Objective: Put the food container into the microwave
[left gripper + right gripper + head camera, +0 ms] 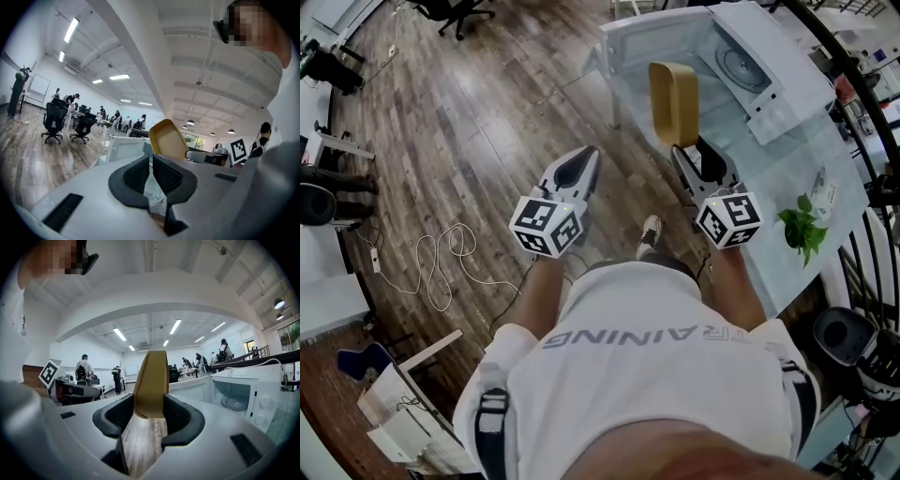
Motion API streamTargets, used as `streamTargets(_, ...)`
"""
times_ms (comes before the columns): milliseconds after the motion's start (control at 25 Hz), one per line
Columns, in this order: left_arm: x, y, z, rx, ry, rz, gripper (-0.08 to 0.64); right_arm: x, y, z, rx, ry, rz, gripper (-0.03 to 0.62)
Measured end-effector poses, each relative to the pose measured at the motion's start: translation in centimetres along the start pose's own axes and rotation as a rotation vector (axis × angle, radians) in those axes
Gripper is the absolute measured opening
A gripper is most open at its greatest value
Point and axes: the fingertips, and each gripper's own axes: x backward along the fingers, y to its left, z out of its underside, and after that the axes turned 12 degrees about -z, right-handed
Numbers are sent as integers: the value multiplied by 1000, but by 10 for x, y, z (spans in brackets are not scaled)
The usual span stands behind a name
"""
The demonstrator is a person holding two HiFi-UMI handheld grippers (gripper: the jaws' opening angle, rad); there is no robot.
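text: "RAINING", letters partly cut off | on: person's white shirt (649, 370) | else: none legible

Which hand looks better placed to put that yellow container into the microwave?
The right gripper: its jaws clamp the food container, right before the open microwave. The left gripper is empty, farther away.

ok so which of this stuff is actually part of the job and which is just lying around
Job: food container, held in the right tongs; open microwave.
Lying about: green plant; white cable; office chair.
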Motion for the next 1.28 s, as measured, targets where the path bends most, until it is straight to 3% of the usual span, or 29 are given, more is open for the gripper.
streamTargets(400, -75, -13, -26, -16, -8, 19, 51, -16, -72, -27, 10, -35, 8, 212)
streamTargets(880, -159, -54, -31, -32, 6, 29, 51, -3, -164, -34, -5, -55, 24, 212)
streamTargets(1280, -216, -92, -24, -53, 43, 115, 51, 25, -219, -29, -34, -71, 112, 212)
